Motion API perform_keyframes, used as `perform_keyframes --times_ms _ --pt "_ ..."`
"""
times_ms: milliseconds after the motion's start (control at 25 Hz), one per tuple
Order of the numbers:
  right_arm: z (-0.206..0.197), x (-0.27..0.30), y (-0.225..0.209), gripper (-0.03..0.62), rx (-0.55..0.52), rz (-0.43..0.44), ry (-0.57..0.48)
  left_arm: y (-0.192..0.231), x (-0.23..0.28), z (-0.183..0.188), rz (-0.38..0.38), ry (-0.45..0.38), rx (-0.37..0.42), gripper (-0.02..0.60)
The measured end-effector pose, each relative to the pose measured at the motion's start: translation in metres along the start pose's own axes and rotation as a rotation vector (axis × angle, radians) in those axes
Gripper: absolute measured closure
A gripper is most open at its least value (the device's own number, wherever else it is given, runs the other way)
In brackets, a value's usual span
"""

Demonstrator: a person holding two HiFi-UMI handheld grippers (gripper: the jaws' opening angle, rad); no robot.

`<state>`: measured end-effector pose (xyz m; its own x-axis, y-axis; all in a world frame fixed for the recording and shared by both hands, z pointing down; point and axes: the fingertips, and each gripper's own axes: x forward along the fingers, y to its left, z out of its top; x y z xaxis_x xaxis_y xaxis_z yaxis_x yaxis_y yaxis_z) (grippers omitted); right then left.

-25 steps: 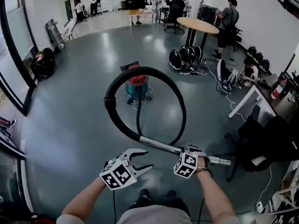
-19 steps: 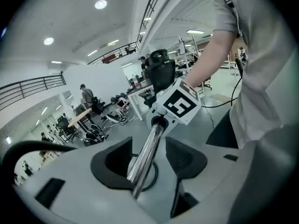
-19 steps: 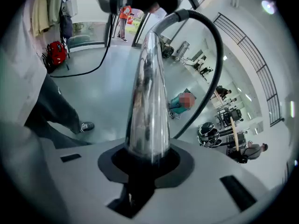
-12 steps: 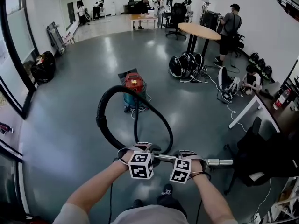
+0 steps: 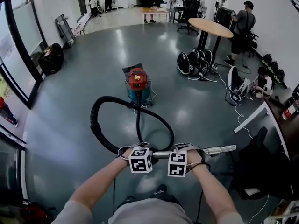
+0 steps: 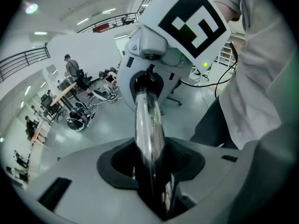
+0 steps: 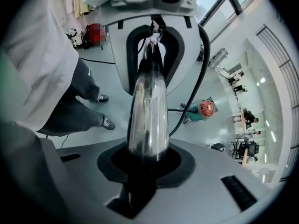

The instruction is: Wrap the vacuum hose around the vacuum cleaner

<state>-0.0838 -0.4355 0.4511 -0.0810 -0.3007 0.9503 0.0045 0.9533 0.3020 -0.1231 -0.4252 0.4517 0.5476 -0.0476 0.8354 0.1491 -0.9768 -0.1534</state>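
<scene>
Hose (image 5: 99, 121) looping left from the near metal tube (image 5: 212, 150), vacuum cleaner (image 5: 138, 84) farther off. Clamped on that tube: left gripper (image 5: 135, 148), jaws just closing tighter, and right gripper (image 5: 186, 148) beside it.

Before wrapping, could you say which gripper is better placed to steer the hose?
Probably the left gripper: its fingers, just closing on the wand, sit nearest the hose; right gripper holds farther out.

bright, even light from overhead. pale glare patches lie on the grey floor (image 5: 117, 41) beyond the vacuum cleaner (image 5: 138, 85) and to its right. shadows are soft. every view bows at its edges. the metal tube (image 6: 148, 129), close to both gripper lenses, is blurred and streaked with reflections.
</scene>
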Motion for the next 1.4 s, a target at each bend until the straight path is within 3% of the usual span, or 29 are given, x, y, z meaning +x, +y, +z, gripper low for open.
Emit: perform_keyframes --times_ms 40,200,360,480,560,680,840,1000,1200,1320,1400 --pt "-0.002 0.001 -0.002 0.505 -0.012 0.018 -0.012 0.003 0.003 0.001 -0.004 -0.001 -0.031 0.417" --pt "-0.006 0.009 -0.001 0.505 -0.048 0.111 -0.060 0.005 0.009 0.003 -0.027 0.030 -0.131 0.423" --pt "-0.007 0.014 -0.012 0.505 -0.133 0.096 -0.069 0.014 0.013 -0.001 -0.005 0.043 -0.209 0.425" --pt "0.001 0.010 -0.022 0.488 -0.203 0.048 -0.094 0.015 0.013 -0.007 -0.010 0.044 -0.265 0.426" --pt "0.005 0.003 -0.036 0.433 -0.237 -0.007 -0.088 0.019 0.012 -0.009 -0.018 0.029 -0.300 0.426" --pt "0.011 -0.015 -0.064 0.367 -0.333 -0.105 -0.020 0.034 0.003 -0.005 -0.014 -0.015 -0.339 0.428" --pt "0.014 -0.040 -0.090 0.364 -0.443 -0.189 0.072 0.055 -0.001 -0.005 -0.011 -0.067 -0.355 0.430" --pt "0.025 -0.062 -0.115 0.364 -0.455 -0.246 0.119 0.079 -0.008 -0.011 -0.014 -0.127 -0.344 0.431" --pt "0.046 -0.076 -0.139 0.355 -0.510 -0.330 0.194 0.099 -0.015 -0.024 -0.025 -0.140 -0.322 0.433" --pt "0.064 -0.096 -0.155 0.355 -0.476 -0.386 0.164 0.107 -0.017 -0.040 -0.047 -0.154 -0.370 0.433" --pt "0.080 -0.113 -0.169 0.355 -0.392 -0.453 0.086 0.119 -0.019 -0.048 -0.056 -0.182 -0.415 0.433"
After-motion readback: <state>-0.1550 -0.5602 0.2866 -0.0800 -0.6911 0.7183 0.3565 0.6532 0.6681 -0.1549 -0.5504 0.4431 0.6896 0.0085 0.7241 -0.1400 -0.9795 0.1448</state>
